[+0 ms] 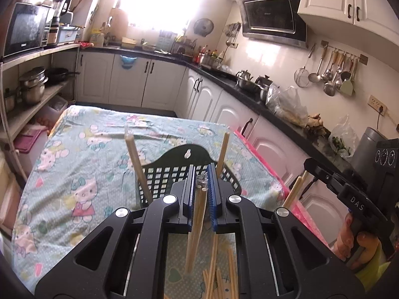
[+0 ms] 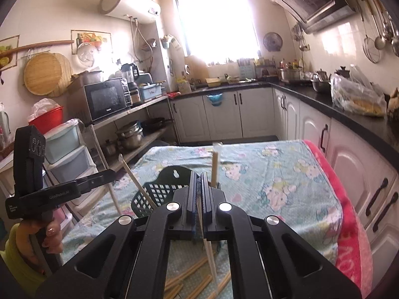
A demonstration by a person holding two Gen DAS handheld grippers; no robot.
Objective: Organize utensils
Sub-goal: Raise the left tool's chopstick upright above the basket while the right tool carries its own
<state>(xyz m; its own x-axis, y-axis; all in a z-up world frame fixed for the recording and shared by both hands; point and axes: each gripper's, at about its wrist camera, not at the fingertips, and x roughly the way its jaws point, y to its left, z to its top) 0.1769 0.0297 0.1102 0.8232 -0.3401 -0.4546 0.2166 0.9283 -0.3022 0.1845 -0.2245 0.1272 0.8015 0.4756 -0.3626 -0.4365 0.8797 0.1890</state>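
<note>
2 grippers up over the desk (image 1: 82,134), both clamped on chopsticks. Left gripper (image 1: 201,174): jaws narrow, blue pads pinching a wrapped pair of chopsticks (image 1: 197,214) that hangs tilted below the jaws, its lower end above the loose pile. Right gripper (image 2: 198,182): jaws pressed nearly together on 1 thin pale chopstick (image 2: 208,251) that slants down toward the desk.

Black plastic utensil basket (image 1: 174,169) stands on the desk just ahead of both grippers, lattice walls, keyhole hanger on its tall back. 2 wrapped chopstick pairs already stand in it: 1 leans left (image 1: 138,167), 1 stands on the right side (image 1: 222,153).

Loose chopstick pile (image 1: 219,281) lies on the cloth close under the grippers, crossing each other, partly hidden by the gripper bodies.

Desk covered with a pale green cartoon-cat cloth, pink towel (image 2: 349,236) along its right edge. In the left wrist view the right gripper body shows at the far right with a hand (image 1: 359,241) on its handle. Kitchen cabinets (image 1: 149,79) and a bright window (image 2: 214,17) behind.
</note>
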